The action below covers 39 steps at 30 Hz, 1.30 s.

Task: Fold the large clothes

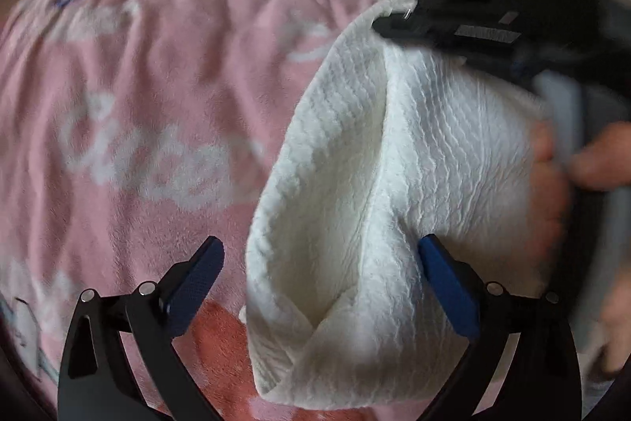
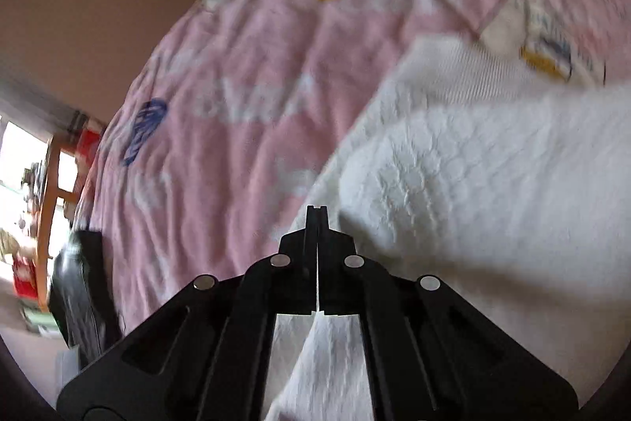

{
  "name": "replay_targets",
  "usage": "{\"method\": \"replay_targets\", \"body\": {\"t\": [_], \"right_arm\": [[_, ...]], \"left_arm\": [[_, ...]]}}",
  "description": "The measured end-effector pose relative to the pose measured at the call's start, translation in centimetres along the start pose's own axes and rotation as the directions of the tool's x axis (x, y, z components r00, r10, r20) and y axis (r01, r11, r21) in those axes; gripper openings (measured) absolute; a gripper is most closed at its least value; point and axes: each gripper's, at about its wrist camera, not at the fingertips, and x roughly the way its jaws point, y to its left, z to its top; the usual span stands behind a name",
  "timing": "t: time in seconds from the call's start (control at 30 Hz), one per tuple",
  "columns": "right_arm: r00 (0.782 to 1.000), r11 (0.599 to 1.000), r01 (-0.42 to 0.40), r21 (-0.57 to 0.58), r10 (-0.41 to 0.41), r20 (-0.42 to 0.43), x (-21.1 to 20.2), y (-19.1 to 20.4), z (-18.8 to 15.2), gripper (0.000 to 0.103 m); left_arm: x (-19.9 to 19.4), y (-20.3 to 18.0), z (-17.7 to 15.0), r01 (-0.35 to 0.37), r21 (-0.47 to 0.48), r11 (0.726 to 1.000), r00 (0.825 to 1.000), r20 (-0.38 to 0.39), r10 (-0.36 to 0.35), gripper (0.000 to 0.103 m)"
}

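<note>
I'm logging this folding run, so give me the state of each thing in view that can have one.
left claw: open, white fabric between its fingers, not clamped.
right claw: shut on the white textured garment.
white textured garment: lifted, doubled over, hanging in folds.
pink printed blanket: spread out, wrinkled.

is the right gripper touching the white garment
Touching. In the right wrist view the right gripper is shut with the white garment pinched between its fingers, cloth emerging behind them.
</note>
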Motion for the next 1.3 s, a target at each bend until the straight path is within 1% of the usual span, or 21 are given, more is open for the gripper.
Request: {"method": "replay_targets", "body": {"t": [0.1, 0.13, 0.17, 0.2, 0.23, 0.27, 0.33, 0.4, 0.47, 0.6, 0.67, 0.7, 0.73, 0.77, 0.8, 0.83, 0.87, 0.97, 1.03, 1.13, 1.3], "right_arm": [[0.998, 0.999, 0.023, -0.041, -0.021, 0.053, -3.4, 0.6, 0.0, 0.008], [0.997, 0.998, 0.04, -0.038, -0.038, 0.061, -4.2, 0.6, -0.2, 0.033], [0.995, 0.996, 0.08, -0.039, -0.077, 0.059, -4.8, 1.0, -0.1, 0.078], [0.993, 0.993, 0.108, -0.047, -0.106, 0.06, -5.1, 1.2, -0.1, 0.091], [0.988, 0.988, 0.133, -0.078, -0.125, 0.089, -5.7, 2.0, -0.2, 0.094], [0.986, 0.984, 0.148, -0.101, -0.139, 0.096, -6.1, 2.2, -0.6, 0.094], [0.967, 0.955, 0.252, -0.157, -0.242, 0.081, -5.6, 3.3, -0.9, 0.094], [0.925, 0.911, 0.38, -0.16, -0.379, 0.037, -4.3, 3.5, -1.0, 0.094], [0.892, 0.878, 0.445, -0.176, -0.452, 0.002, -3.0, 3.4, -1.5, 0.094], [0.791, 0.772, 0.578, -0.264, -0.61, -0.052, 1.3, 2.5, -2.2, 0.094], [0.779, 0.774, 0.589, -0.234, -0.62, -0.091, 2.3, 0.6, -2.4, 0.093], [0.784, 0.781, 0.584, -0.222, -0.614, -0.096, 2.4, 0.0, -2.4, 0.091], [0.793, 0.787, 0.576, -0.219, -0.604, -0.084, 2.2, -0.4, -2.6, 0.081], [0.801, 0.794, 0.566, -0.222, -0.594, -0.08, 2.2, -0.5, -2.8, 0.069], [0.821, 0.813, 0.537, -0.225, -0.565, -0.081, 2.1, -0.3, -2.9, 0.047], [0.831, 0.822, 0.522, -0.226, -0.55, -0.083, 1.9, -0.2, -2.9, 0.032], [0.835, 0.827, 0.516, -0.225, -0.544, -0.081, 1.8, 0.0, -2.9, 0.025], [0.862, 0.859, 0.476, -0.187, -0.498, -0.093, 1.4, -0.3, -2.5, 0.019], [0.897, 0.899, 0.419, -0.127, -0.432, -0.093, 0.7, -1.0, -2.3, 0.014], [0.931, 0.931, 0.351, -0.095, -0.359, -0.073, -0.4, -0.9, -2.3, 0.01], [0.953, 0.944, 0.3, -0.14, -0.304, -0.009, -1.5, 1.9, -1.9, 0.008]], "left_arm": [[-0.1, -0.6, -0.1, -0.029, 0.022, 0.999, 1.0, 0.013, 0.028, 0.096], [-0.1, -0.6, -0.1, -0.026, 0.02, 0.999, 1.0, 0.012, 0.026, 0.096], [-0.1, -0.4, -0.1, -0.02, 0.013, 1.0, 1.0, 0.01, 0.02, 0.096], [-0.2, -0.2, -0.1, -0.008, -0.001, 1.0, 1.0, 0.005, 0.008, 0.096], [-0.3, 0.0, -0.1, 0.003, -0.011, 1.0, 1.0, 0.0, -0.003, 0.096], [-0.4, 0.2, 0.1, 0.013, -0.018, 1.0, 1.0, -0.003, -0.013, 0.096], [-1.1, 0.6, 0.0, 0.05, -0.023, 0.998, 0.999, -0.006, -0.05, 0.096], [-1.7, 0.7, 0.0, 0.074, -0.012, 0.997, 0.997, -0.009, -0.074, 0.095], [-2.1, 0.6, 0.1, 0.064, -0.003, 0.998, 0.998, -0.006, -0.064, 0.095], [-2.5, 1.1, -0.1, 0.069, -0.004, 0.998, 0.997, -0.014, -0.069, 0.095], [-2.6, 1.4, -0.1, 0.079, -0.008, 0.997, 0.997, -0.016, -0.079, 0.095], [-2.8, 1.5, -0.2, 0.086, -0.006, 0.996, 0.996, -0.015, -0.086, 0.095], [-2.8, 1.6, -0.2, 0.099, -0.002, 0.995, 0.995, -0.015, -0.099, 0.095], [-2.8, 1.7, -0.2, 0.105, -0.003, 0.994, 0.994, -0.018, -0.105, 0.095], [-2.9, 1.9, -0.4, 0.109, -0.006, 0.994, 0.994, -0.019, -0.109, 0.095], [-3.1, 2.2, -0.5, 0.116, -0.009, 0.993, 0.993, -0.021, -0.116, 0.095], [-3.0, 2.3, -0.6, 0.123, -0.011, 0.992, 0.992, -0.027, -0.124, 0.095], [-3.3, 2.6, -0.8, 0.129, -0.007, 0.992, 0.991, -0.03, -0.129, 0.095], [-3.4, 2.0, -0.9, 0.131, -0.001, 0.991, 0.991, -0.029, -0.131, 0.095], [-3.1, 1.8, -0.8, 0.137, 0.006, 0.991, 0.99, -0.033, -0.136, 0.095], [-2.8, 1.2, -0.6, 0.126, 0.025, 0.992, 0.992, -0.034, -0.125, 0.095]]}}
